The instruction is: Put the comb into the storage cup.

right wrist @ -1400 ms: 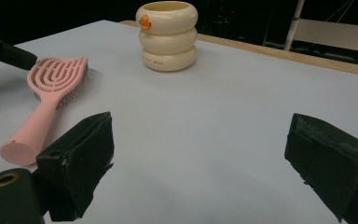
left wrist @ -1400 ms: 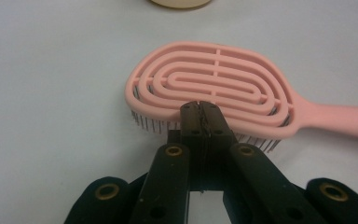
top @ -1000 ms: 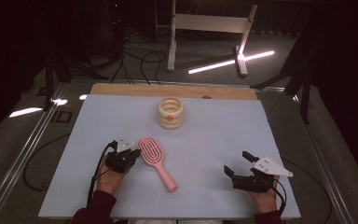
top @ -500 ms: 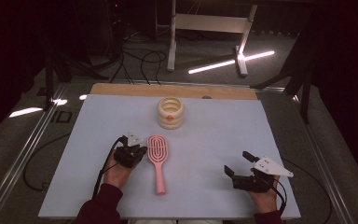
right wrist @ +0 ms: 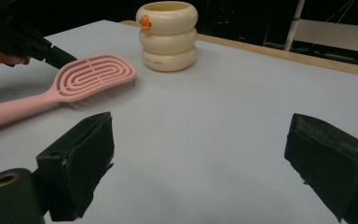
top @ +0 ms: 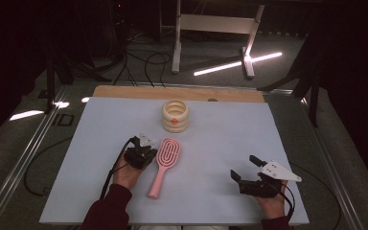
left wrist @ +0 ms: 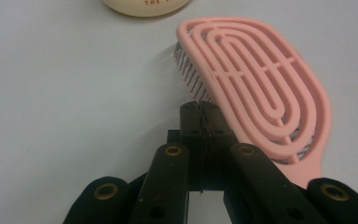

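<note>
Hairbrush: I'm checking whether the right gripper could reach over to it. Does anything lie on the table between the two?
Nothing visible does. Bare table lies between the open right gripper and the pink hairbrush. The cream pot stands farther back, off that line.

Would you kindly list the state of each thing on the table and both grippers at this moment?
Pink hairbrush: lying flat, bristles down, handle toward the person.
Cream ringed cup: upright, open at the top, apart from the brush.
Left gripper: jaws shut, tips against the brush head's edge at the bristles.
Right gripper: jaws wide open, holding nothing, resting near the table's right front.
</note>
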`<state>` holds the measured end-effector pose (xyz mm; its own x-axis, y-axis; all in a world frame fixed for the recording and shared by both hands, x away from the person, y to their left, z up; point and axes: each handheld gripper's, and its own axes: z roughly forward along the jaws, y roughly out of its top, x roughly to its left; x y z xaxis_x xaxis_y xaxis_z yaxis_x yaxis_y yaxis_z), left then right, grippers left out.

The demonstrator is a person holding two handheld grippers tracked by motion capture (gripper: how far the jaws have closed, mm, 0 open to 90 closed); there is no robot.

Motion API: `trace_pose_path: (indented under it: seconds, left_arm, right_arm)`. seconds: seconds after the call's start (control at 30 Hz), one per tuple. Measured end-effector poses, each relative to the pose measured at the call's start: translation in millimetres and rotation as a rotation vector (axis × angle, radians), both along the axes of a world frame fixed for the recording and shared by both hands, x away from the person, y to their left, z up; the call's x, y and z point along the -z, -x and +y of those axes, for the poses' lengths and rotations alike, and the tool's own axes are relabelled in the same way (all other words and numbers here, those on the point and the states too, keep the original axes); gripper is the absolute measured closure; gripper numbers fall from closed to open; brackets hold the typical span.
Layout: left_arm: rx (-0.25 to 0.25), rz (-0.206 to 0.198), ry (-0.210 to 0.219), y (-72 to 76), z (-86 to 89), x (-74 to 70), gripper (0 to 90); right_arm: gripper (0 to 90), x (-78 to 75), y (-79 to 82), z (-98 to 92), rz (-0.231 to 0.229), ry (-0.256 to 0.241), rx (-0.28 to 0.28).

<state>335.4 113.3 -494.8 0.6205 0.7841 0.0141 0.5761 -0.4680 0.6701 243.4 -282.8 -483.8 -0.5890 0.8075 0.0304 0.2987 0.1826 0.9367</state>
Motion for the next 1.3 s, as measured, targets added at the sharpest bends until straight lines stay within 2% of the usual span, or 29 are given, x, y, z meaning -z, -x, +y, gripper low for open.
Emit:
trace_pose_path:
  seconds: [0.4, 0.7, 1.1, 1.3]
  left_arm:
    - [0.005, -0.011, -0.010, -12.4, -14.2, -5.9, 89.2]
    - [-0.003, -0.016, -0.014, -18.2, -16.8, -9.7, 88.6]
    - [0.039, -0.007, -0.036, -23.7, -32.8, -9.6, 88.7]
    - [0.066, -0.006, -0.027, -23.1, -41.0, -9.7, 88.5]
  right_arm:
    - [8.0, 0.1, -0.1, -0.4, 0.001, 0.001, 0.001]
    - [8.0, 0.0, -0.1, -1.2, 0.001, -0.001, 0.001]
    - [8.0, 0.5, -0.2, -0.8, 0.004, -0.001, 0.000]
    - [8.0, 0.7, -0.4, -0.8, 0.004, -0.001, -0.001]
